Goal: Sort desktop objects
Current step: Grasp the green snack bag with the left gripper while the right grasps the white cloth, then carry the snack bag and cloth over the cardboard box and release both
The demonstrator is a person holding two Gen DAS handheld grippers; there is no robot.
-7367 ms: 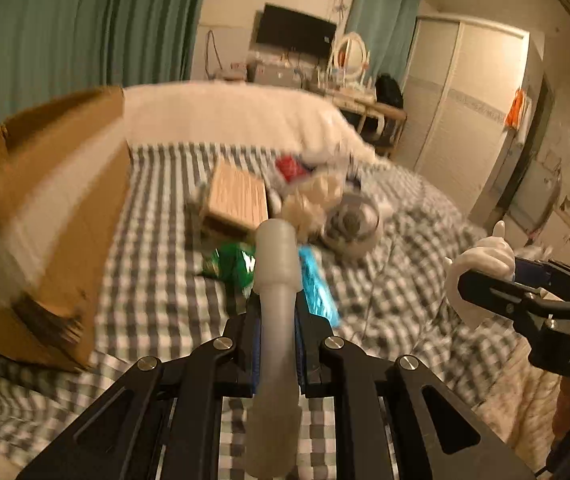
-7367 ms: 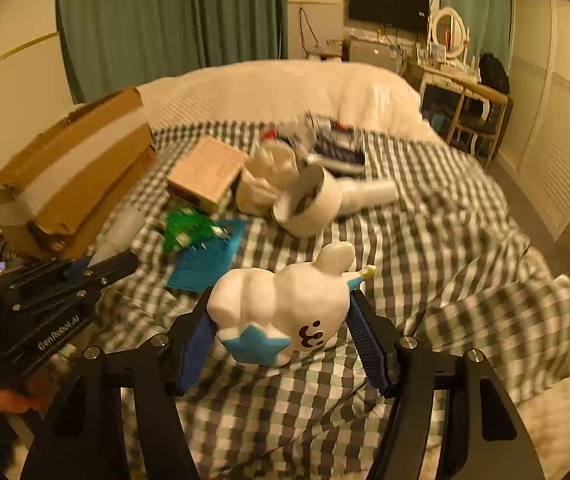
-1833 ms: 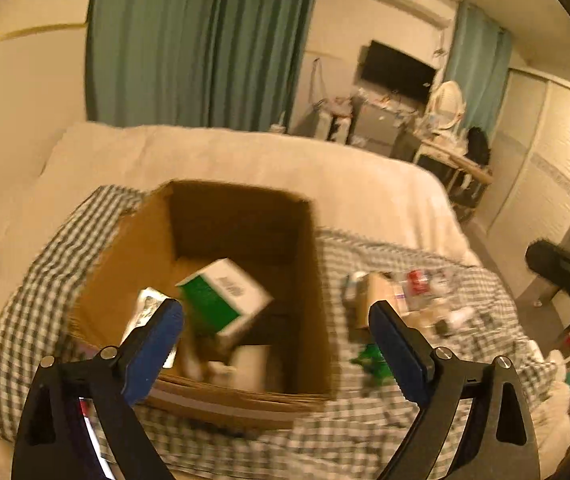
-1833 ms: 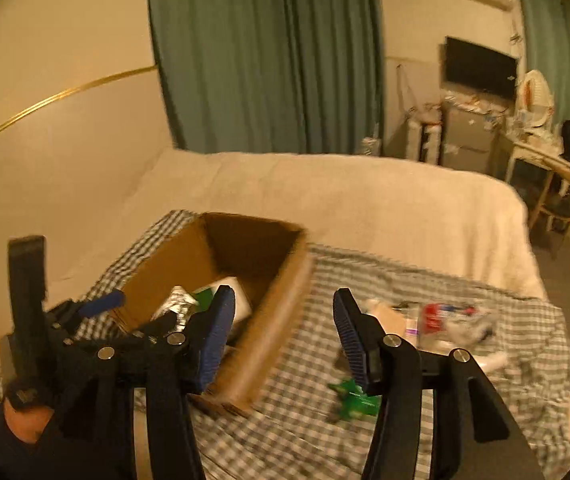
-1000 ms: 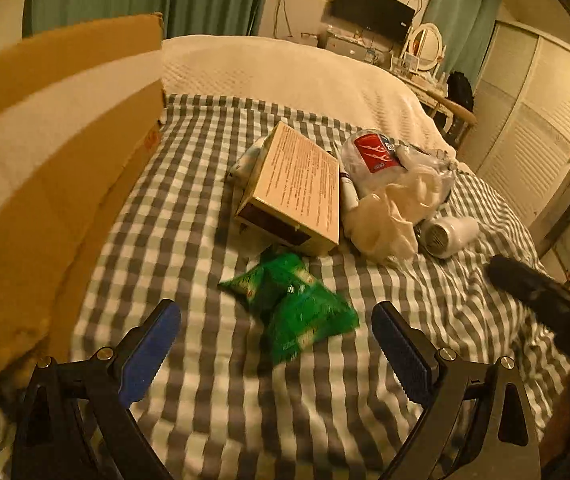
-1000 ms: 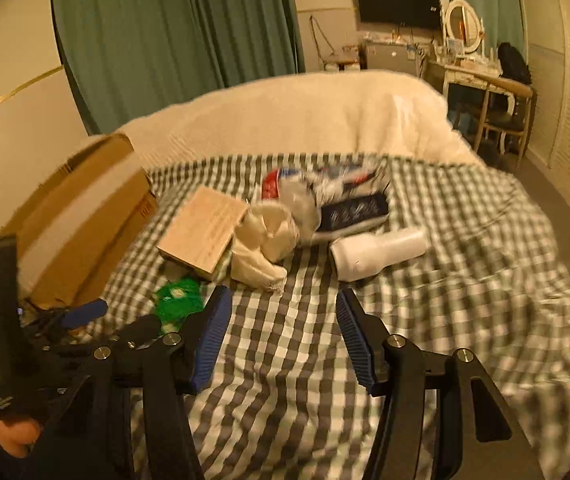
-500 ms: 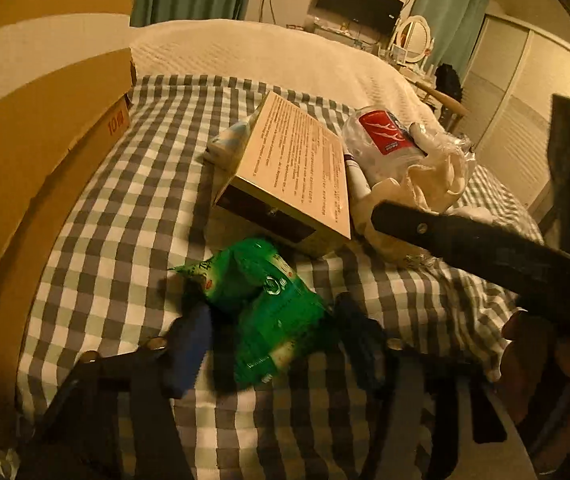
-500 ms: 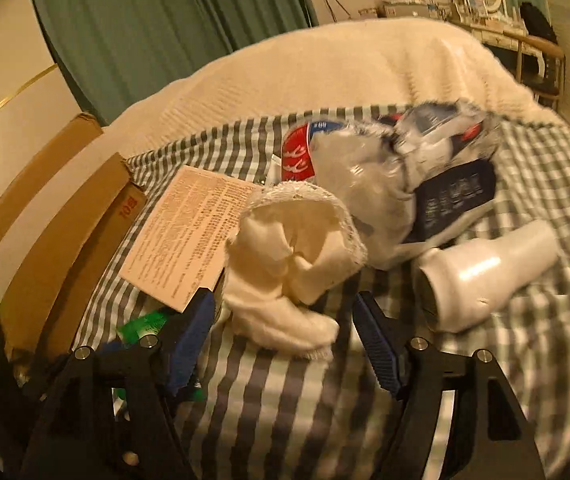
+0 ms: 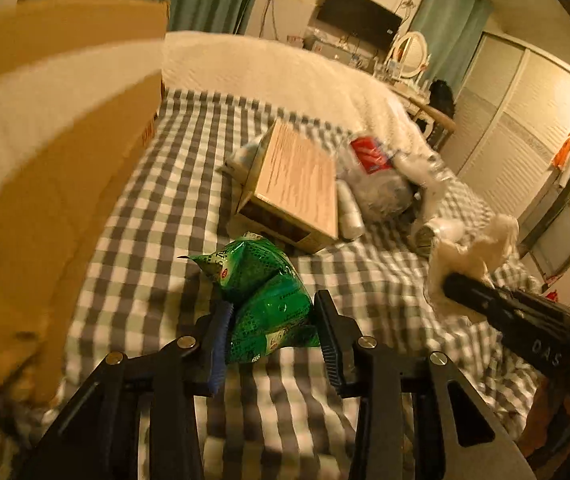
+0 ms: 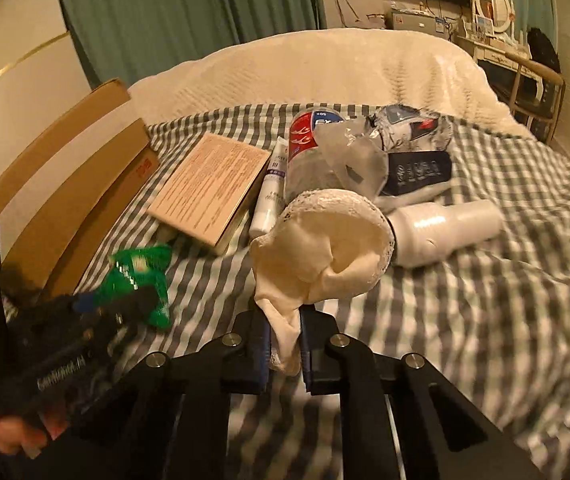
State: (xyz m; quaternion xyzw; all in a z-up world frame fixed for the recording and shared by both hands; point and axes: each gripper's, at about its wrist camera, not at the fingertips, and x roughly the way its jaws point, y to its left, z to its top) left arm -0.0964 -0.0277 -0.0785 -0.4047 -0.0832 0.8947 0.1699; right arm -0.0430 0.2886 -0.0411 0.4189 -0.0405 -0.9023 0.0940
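Left tool (image 9: 273, 336) closing, green snack packet (image 9: 263, 296) pinched between pads, held just above checked bedspread (image 9: 157, 216). Cardboard box (image 9: 45, 168) seen at far left. Printed flat carton (image 10: 209, 188) laid beside box, white tube (image 10: 271, 188) set against its right edge. Right tool (image 10: 285, 344) fully clamped on cream lace-trimmed cloth (image 10: 325, 248), cloth lifted. Crumpled plastic bag (image 10: 349, 152) and white bottle (image 10: 441, 228) found further right on bed.
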